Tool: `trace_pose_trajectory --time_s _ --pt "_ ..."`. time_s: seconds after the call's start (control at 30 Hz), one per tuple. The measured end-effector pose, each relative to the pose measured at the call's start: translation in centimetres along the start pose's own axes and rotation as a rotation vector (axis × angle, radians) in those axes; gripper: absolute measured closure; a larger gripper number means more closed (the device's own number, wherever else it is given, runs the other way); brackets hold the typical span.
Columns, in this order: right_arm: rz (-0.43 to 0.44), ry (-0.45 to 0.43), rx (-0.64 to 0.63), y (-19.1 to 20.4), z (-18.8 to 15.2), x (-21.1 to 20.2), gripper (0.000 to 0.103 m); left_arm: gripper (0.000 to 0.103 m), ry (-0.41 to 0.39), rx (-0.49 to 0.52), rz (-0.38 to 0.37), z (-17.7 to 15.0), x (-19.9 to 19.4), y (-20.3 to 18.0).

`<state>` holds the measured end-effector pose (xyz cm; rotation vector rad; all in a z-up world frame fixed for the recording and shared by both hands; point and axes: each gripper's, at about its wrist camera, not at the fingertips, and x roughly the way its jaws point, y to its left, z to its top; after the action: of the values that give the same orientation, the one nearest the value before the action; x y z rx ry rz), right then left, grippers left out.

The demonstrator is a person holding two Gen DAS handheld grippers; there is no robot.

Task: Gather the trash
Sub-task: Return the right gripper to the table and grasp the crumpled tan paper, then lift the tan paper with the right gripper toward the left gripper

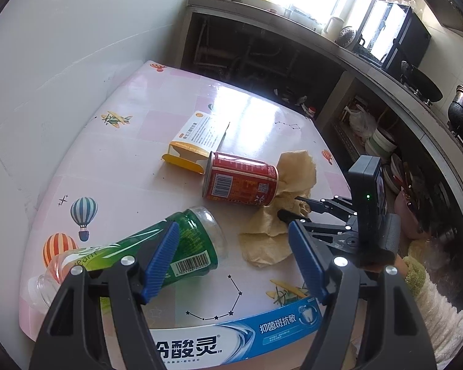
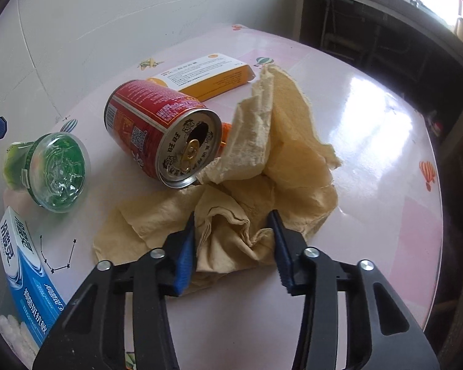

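In the left wrist view we start at nine o'clock, where a green bottle [image 1: 157, 248] lies on its side on the pink table [image 1: 132, 166], its clear base pointing toward the middle; a clear orange-tinted bottle [image 1: 54, 273] lies just beside its neck end at eight o'clock. Our left gripper [image 1: 233, 239] has its blue jaws spread wide, the left pad crossing in front of the green bottle and nothing between the pads but bare tabletop. At six o'clock a blue toothpaste box [image 1: 231, 336] lies across the near edge. Moving toward the centre, a yellow-and-white carton [image 1: 194, 141] lies flat at twelve o'clock, with a red can [image 1: 240, 182] on its side touching the carton's near end. To the right of the can, at three o'clock, sprawls a crumpled tan paper [image 1: 281, 215], and the right gripper [image 1: 293, 208] reaches into it from the right edge. In the right wrist view the same paper [image 2: 262, 160] fills the centre, the can's opened top [image 2: 188, 151] resting against its left side at ten o'clock. The right gripper's jaws [image 2: 233, 225] stand partly apart with a bunched fold of the paper between them; we cannot tell whether the pads press on it.
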<state>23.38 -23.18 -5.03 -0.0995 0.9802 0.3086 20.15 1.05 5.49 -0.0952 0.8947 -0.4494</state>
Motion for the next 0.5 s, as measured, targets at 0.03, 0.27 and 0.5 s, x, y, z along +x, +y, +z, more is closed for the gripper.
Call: trace_pose_trajectory --time_s 0.03,0.27,0.5 --pt "-0.001 0.0 0.013 -0.3 -0.1 -0.2 0.074 0.032 0.002 0.004 -0.002 0.0 0.1 -0.2" --pt "0.005 0.003 0.135 -2.5 -2.4 -2.0 0.094 0.032 0.01 0.042 -0.035 -0.1 0.4 -2.0" --pt "0.005 0.018 0.279 -4.7 -6.0 -4.9 0.097 0.032 0.014 0.093 -0.093 -0.5 0.6 -4.4"
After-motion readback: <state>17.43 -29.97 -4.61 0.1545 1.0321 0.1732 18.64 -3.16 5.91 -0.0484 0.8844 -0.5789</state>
